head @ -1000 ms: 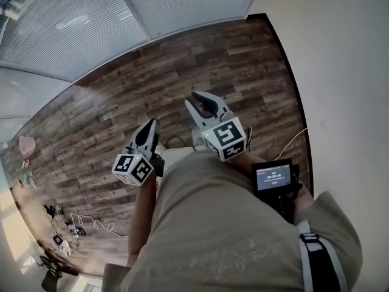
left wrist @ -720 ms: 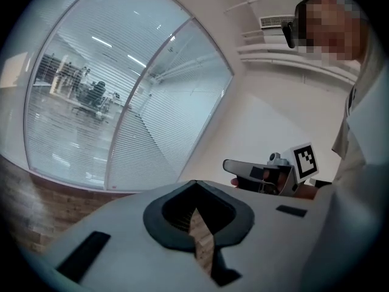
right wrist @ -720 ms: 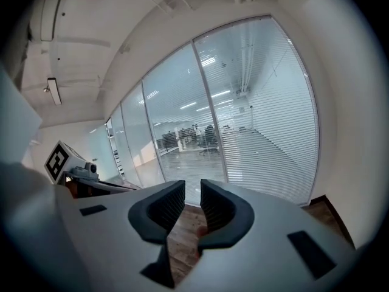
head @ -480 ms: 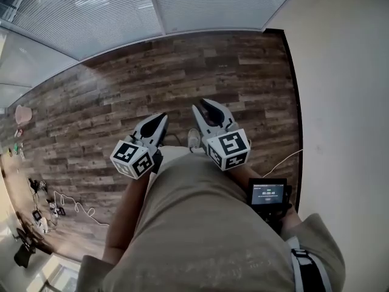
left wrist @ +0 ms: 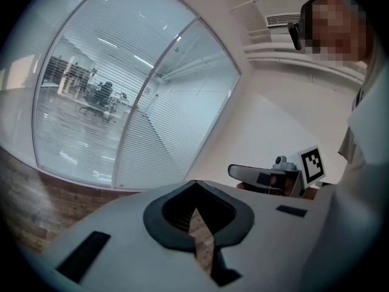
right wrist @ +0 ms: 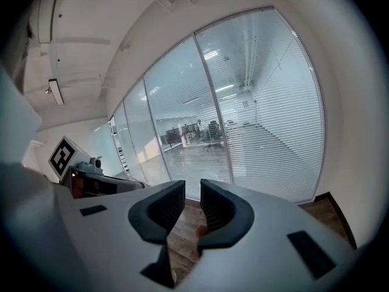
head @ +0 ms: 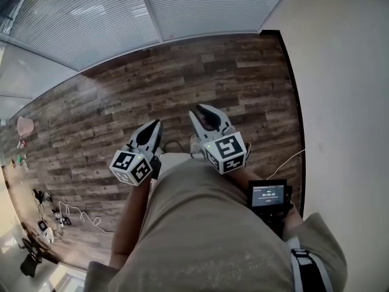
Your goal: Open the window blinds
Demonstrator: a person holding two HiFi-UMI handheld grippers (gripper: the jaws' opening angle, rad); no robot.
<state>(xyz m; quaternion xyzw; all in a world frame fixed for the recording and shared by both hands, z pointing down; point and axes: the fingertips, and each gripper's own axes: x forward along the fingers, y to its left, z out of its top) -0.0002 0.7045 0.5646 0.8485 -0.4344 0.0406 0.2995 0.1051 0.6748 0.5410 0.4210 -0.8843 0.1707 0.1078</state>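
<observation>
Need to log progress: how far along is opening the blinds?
Nothing looks done: the blinds hang fully lowered, untouched. In hand: nothing; the left gripper is shut and empty, the right gripper open and empty. Left: reach the blinds and open them.

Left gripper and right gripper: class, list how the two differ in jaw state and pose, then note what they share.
The left gripper has its jaws shut, tips meeting; the right gripper has its jaws apart with a clear gap. In the head view, the right gripper reaches further toward the window blinds than the left gripper. Both hold nothing and both point toward the blinds.
</observation>
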